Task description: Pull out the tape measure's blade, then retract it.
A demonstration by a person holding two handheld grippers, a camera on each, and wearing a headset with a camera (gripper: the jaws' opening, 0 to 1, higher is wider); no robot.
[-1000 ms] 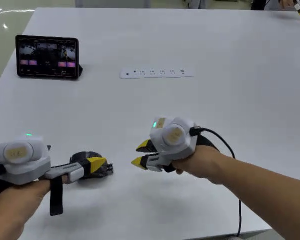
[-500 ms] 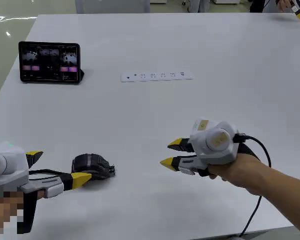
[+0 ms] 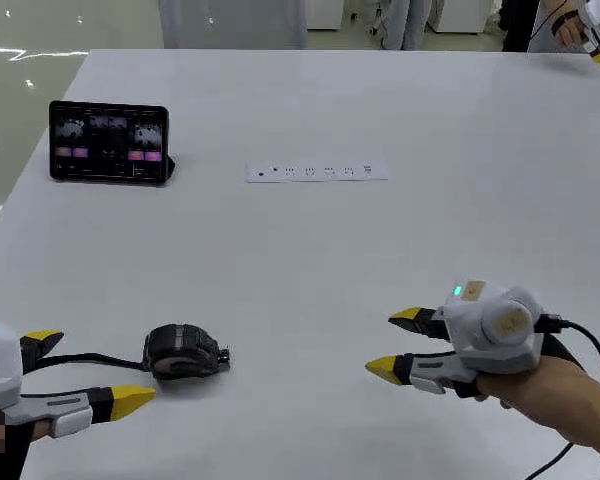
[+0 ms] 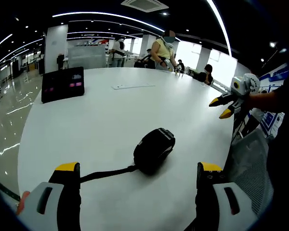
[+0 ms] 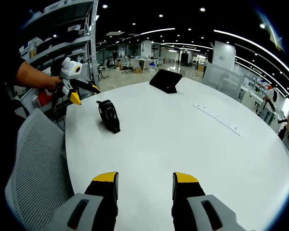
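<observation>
Low and left of centre in the head view: a black, round-bodied tape measure [image 3: 183,350], flat on the white matte tabletop [image 3: 380,230], with a thin black wrist strap [image 3: 80,358] trailing off toward the left edge. At the bottom left corner, the white-bodied, yellow-tipped left gripper [image 3: 106,365], jaws wide apart, one tip above the strap and one below it, just short of the tape measure and clear of its case. In the left gripper view, tape measure at frame centre, ahead of and between the two spread jaws, strap running down toward the jaw at lower left. At lower right of the head view, the matching right gripper [image 3: 380,344], held in a hand, jaws likewise apart over bare tabletop, tips pointing left, well apart from the tape measure. In the right gripper view, tape measure at upper left, well ahead of the parted jaws. At upper left of the head view, a dark tablet [image 3: 110,141] with a lit screen, propped up. Toward top centre, a long white power strip [image 3: 317,172] lying flat.
</observation>
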